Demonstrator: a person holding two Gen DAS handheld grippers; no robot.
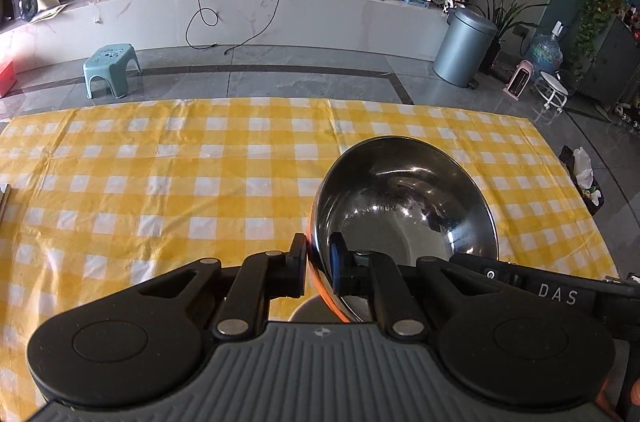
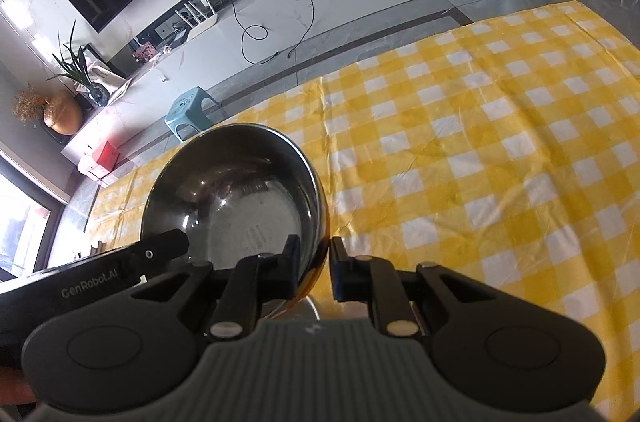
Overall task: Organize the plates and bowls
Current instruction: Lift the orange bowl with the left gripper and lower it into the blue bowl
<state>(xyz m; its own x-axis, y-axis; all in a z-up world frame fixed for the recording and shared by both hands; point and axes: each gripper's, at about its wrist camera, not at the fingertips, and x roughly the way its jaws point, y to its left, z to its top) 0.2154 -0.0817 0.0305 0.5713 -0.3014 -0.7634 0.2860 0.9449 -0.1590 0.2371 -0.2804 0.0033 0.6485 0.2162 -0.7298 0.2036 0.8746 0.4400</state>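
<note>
A shiny steel bowl (image 1: 404, 206) with an orange outer wall hangs tilted above the yellow checked tablecloth (image 1: 160, 182). My left gripper (image 1: 318, 246) is shut on its left rim, one finger outside and one inside. In the right wrist view the same bowl (image 2: 236, 198) has my right gripper (image 2: 314, 246) shut on its right rim. Each view also shows the other gripper's finger on the opposite rim: the right gripper's finger (image 1: 500, 272) and the left gripper's finger (image 2: 160, 250). A pale rounded shape (image 1: 308, 310) shows just under the bowl, mostly hidden.
The tablecloth (image 2: 480, 142) spreads wide ahead and to the sides. A thin object (image 1: 4, 198) pokes in at the table's left edge. Beyond the far edge are a teal stool (image 1: 112, 66), a grey bin (image 1: 464, 46) and a long white bench (image 1: 240, 6).
</note>
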